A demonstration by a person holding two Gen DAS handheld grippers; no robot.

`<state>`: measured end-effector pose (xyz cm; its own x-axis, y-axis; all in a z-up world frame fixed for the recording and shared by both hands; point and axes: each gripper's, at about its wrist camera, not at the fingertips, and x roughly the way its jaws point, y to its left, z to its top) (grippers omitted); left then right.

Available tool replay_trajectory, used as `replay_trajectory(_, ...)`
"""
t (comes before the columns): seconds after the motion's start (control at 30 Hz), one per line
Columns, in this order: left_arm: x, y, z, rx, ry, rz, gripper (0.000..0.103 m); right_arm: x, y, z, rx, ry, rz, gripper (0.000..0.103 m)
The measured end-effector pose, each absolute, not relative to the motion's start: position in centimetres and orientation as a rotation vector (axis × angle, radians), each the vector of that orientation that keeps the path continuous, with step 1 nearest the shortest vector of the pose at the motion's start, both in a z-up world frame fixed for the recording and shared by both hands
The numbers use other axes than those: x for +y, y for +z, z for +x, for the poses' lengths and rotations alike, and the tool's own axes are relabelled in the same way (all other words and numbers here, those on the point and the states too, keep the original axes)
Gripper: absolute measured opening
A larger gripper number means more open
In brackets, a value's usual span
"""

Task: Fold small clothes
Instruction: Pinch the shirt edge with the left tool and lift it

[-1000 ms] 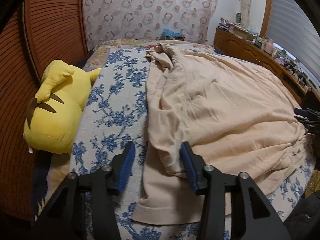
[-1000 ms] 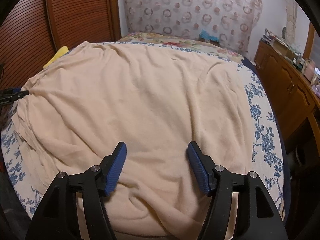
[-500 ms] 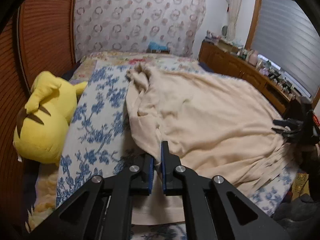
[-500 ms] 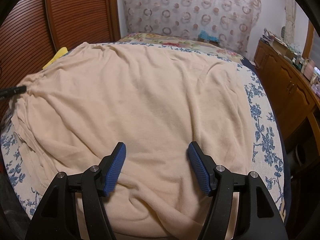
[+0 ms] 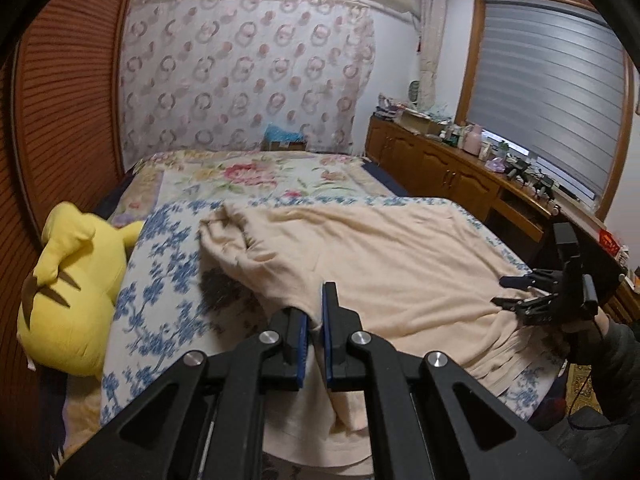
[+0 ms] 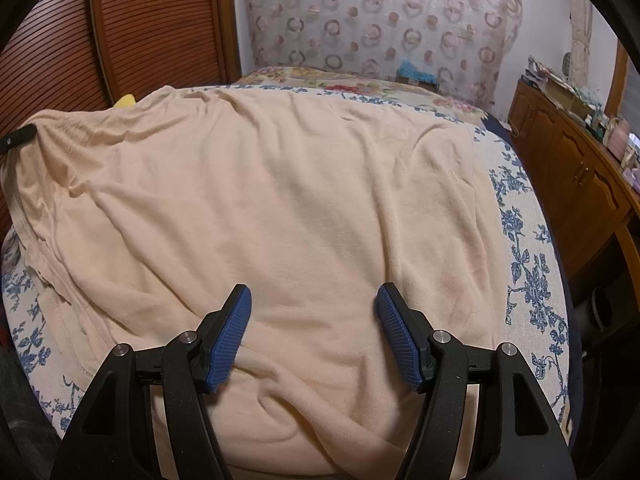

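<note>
Two hand-held grippers over a bed here. Left hand-held gripper is clamped on a fold of the beige shirt, pulling that edge up off the bedspread. Right hand-held gripper hovers with jaws wide, nothing pinched. Shirt's spread across the bed, probably face down. Yellow plush sits left.

2 wrist views face headboard, share bed.
</note>
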<state>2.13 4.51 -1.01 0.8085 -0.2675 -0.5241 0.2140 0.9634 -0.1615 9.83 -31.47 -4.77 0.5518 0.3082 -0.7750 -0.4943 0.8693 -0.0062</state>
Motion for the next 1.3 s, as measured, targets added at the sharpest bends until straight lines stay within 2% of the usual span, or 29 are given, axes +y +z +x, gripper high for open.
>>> replay_trajectory(0.43,-2.0,3.4,5.3,0.485,-0.406,-0.047,0.002,-31.9,-4.3,10.1,0.903,0.487,-0.239,0.067)
replay_trajectory(0.77,-8.4,5.0,6.9,0.483,-0.541,-0.016,0.002,-35.9,0.2,7.1,0.788,0.438,-0.171,0.067)
replay_trajectory(1.2,-16.5,6.7,7.0,0.523,-0.701,0.039,0.002,-40.0,2.7,5.2,0.722,0.343,-0.112,0.067)
replay_trajectory(1.3,-17.8,6.7,7.0,0.539,-0.703,0.063,0.011,-40.3,3.2,5.0,0.712,0.336,-0.109,0.067)
